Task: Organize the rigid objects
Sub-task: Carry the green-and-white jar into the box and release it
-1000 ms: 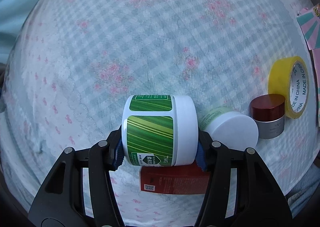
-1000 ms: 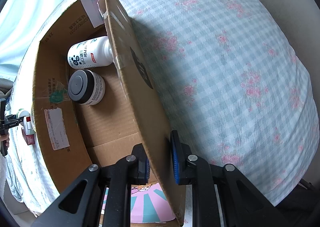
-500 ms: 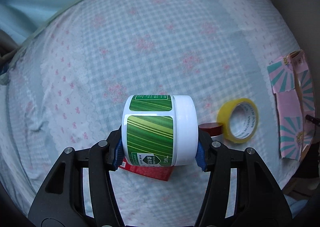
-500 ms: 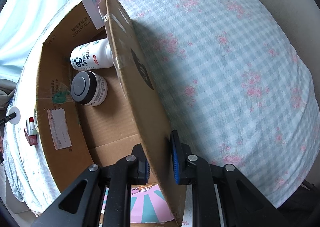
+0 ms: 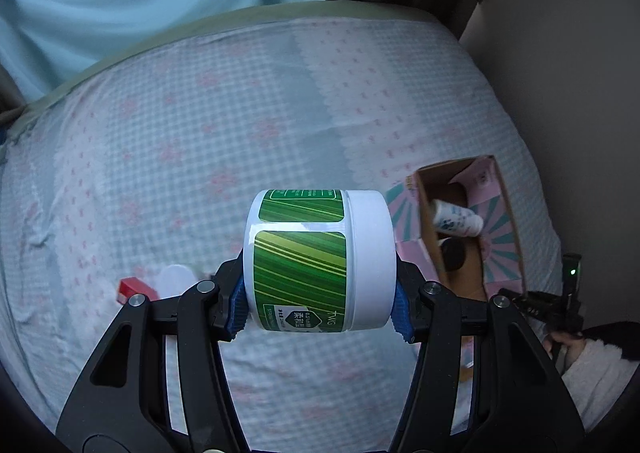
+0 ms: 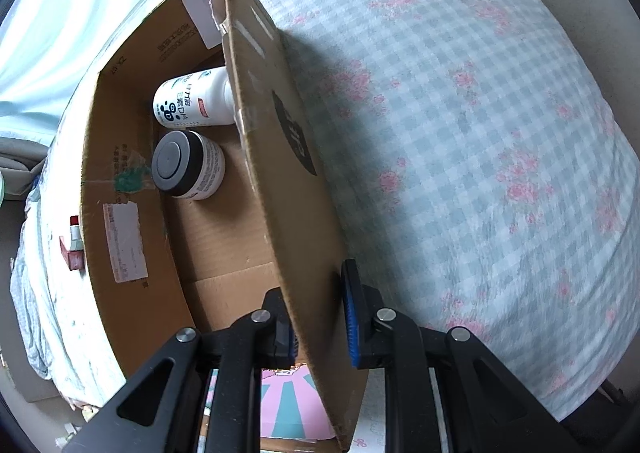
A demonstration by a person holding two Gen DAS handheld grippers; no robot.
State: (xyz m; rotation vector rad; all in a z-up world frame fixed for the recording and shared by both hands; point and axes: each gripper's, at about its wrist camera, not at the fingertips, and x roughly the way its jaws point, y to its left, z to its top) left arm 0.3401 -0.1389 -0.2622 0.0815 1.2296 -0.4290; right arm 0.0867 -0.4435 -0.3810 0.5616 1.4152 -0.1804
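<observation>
green-labelled jar (image 5: pixel 318 259) gripped in the left tool (image 5: pixel 320 303) now higher above the bed

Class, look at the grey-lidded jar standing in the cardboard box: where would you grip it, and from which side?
Grip the grey-lidded jar across its round body just below the lid, coming straight down from above. It stands upright; the white bottle and the box wall crowd two sides, so set the fingers across the freer sides.
</observation>
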